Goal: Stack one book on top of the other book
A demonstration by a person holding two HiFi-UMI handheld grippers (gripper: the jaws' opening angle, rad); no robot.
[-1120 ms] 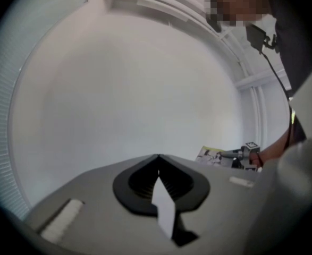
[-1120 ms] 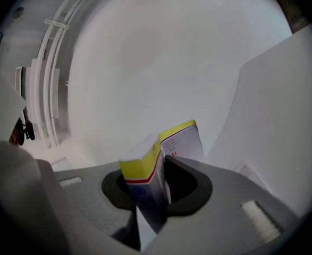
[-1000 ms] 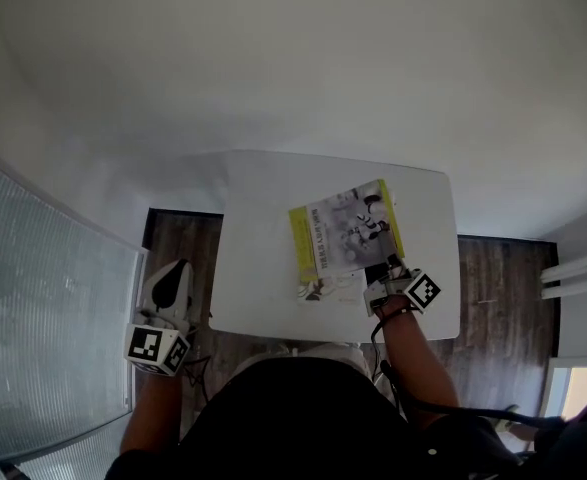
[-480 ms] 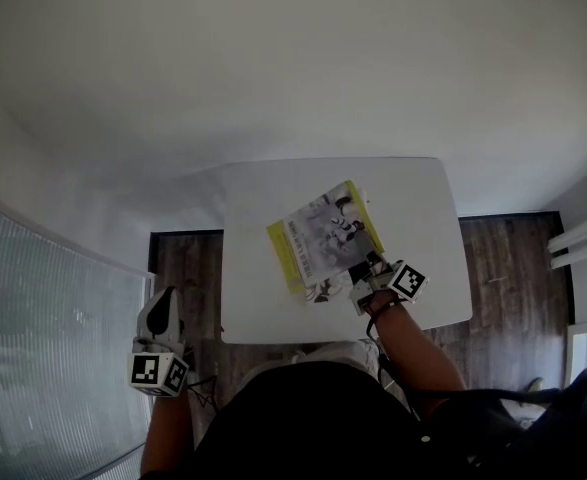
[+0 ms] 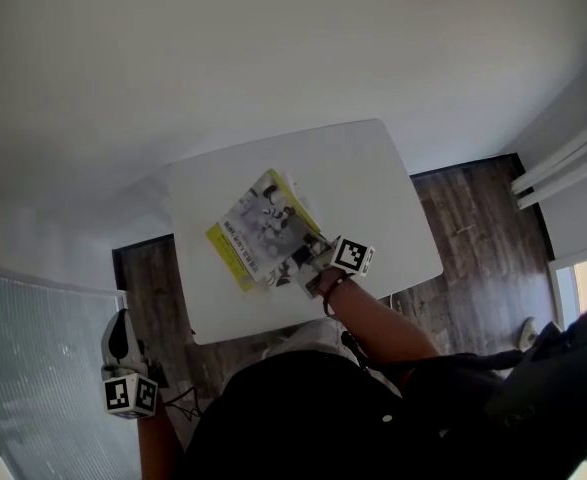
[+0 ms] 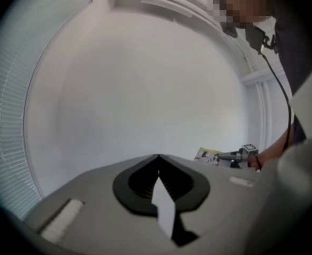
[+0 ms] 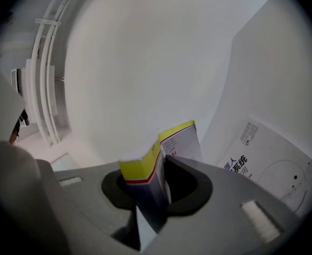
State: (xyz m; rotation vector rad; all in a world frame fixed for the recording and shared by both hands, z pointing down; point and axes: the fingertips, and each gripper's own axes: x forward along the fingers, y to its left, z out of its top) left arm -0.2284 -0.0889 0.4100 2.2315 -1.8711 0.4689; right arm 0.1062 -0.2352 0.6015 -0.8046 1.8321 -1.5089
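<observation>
A book with a yellow spine and a grey pictured cover (image 5: 261,233) lies over the middle left of the white table (image 5: 373,183). My right gripper (image 5: 311,260) is shut on its near right corner. In the right gripper view the yellow book (image 7: 151,163) stands edge-on between the jaws of the right gripper (image 7: 158,169). A white cover with blue print (image 7: 262,155) lies just to its right. My left gripper (image 5: 121,338) hangs off the table at the lower left, beside the person's body. In its own view the left gripper (image 6: 158,157) has its jaws together with nothing in them.
Dark wood floor (image 5: 473,238) shows to the right of the table and in a strip at its left. A ribbed translucent panel (image 5: 33,368) stands at the far left. White wall (image 5: 273,48) fills the far side. The person's dark-clothed torso (image 5: 303,408) is at the near table edge.
The head view has swung, so the table now sits tilted in the picture. The right gripper and the yellow book have shifted left across the table. The left gripper sits lower and further left in the picture.
</observation>
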